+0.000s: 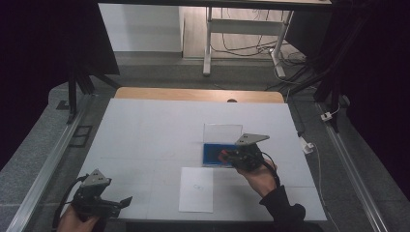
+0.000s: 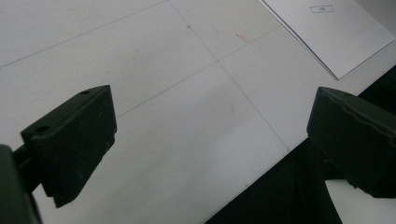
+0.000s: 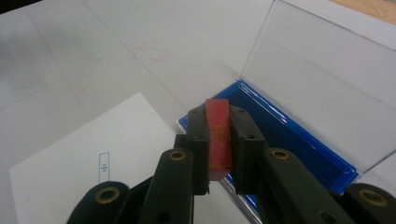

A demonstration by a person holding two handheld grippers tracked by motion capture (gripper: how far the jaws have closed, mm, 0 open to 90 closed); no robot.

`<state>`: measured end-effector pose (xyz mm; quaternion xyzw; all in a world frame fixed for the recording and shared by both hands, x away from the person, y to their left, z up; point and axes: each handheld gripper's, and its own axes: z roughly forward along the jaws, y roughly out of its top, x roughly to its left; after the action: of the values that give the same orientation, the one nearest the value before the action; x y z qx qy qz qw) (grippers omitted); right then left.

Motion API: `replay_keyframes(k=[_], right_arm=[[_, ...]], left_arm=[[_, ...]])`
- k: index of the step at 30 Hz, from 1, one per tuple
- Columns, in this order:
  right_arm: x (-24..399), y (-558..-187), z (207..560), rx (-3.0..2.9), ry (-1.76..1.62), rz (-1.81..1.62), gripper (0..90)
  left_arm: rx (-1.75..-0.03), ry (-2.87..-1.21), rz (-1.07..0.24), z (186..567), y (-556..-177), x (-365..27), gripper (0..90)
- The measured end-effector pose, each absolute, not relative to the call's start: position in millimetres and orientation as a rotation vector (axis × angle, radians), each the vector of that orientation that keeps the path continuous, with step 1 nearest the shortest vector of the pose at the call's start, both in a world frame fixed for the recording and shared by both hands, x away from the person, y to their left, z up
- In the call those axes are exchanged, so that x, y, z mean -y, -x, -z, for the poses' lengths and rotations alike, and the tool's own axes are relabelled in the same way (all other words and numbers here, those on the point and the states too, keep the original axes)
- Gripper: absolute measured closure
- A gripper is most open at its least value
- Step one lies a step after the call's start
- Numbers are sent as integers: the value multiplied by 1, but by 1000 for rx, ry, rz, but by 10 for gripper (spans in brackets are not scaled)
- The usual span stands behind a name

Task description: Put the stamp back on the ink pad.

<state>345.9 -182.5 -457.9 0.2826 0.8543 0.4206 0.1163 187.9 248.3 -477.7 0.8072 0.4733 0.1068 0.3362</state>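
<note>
While the white table (image 1: 145, 130) lay under a sheet of paper (image 1: 196, 189) and an open blue case (image 3: 299, 135) with a clear lid (image 3: 322, 70), the right gripper (image 3: 218, 140) clamped a small red block (image 3: 218, 135) by its flat sides over the case's near edge; it looked light, rigid and likely slick. The left gripper (image 2: 210, 140) hung open, empty.
</note>
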Motion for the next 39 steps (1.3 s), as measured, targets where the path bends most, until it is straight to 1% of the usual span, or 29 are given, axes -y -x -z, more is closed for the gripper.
replay_keyframes(k=[19, 39], right_arm=[[178, -368, 465, -2471, -854, -1182, 794], [164, -389, 488, -2514, -853, -1023, 795]], left_arm=[[-1242, -2107, -276, 478, -189, -248, 24], [-1245, -2107, -277, 478, -189, -248, 25]])
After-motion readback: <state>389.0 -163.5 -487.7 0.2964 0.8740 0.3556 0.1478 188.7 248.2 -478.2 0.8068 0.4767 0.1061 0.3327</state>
